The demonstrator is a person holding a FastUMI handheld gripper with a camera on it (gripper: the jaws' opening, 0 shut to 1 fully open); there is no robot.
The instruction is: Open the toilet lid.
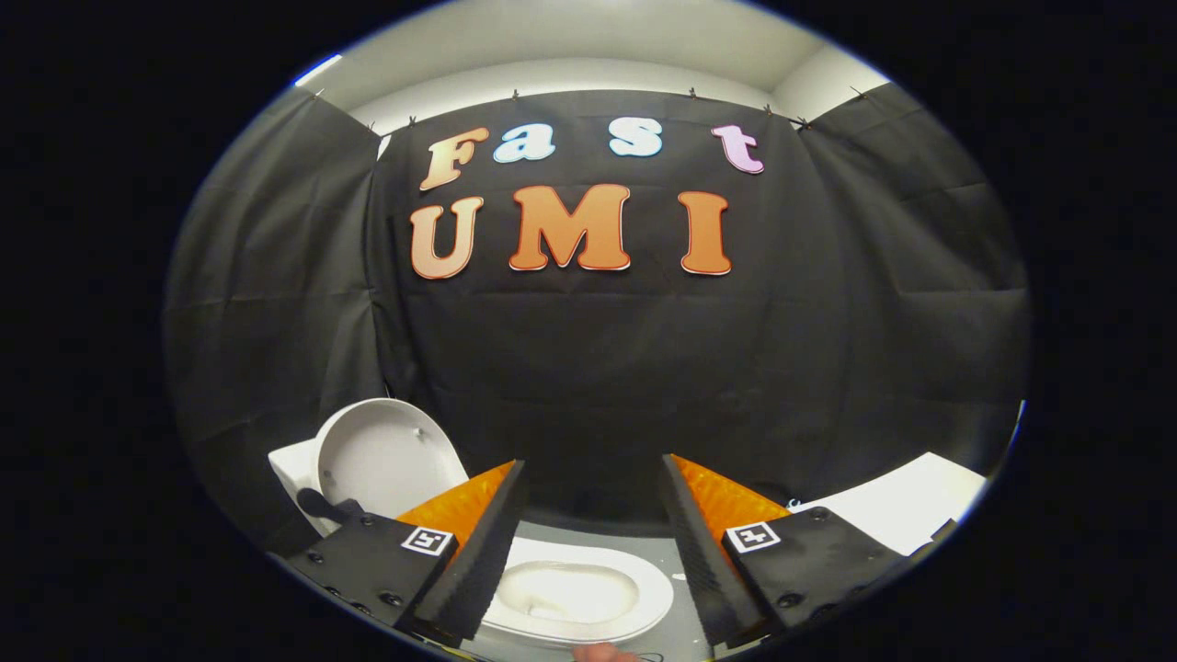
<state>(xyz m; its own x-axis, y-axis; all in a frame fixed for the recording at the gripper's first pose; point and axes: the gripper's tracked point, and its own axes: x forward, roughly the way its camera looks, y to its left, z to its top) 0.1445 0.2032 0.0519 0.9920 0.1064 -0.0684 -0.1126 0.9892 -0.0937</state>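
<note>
The gripper (593, 478) has two wedge-shaped fingers (478, 552) whose inner faces are covered in ribbed, ridged padding. Each finger is bolted to a flat black mounting plate (368, 561) studded with dark round screw heads (several along the outer edges). A small square black-and-white fiducial marker (428, 541) sits on each plate.

black cloth wall (598, 368), white board (906, 510)

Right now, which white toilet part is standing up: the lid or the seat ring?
The white oval lid stands raised against the tank, beyond the left finger. The white seat ring lies flat on the bowl, seen between the open gripper jaws, which hold nothing.
</note>
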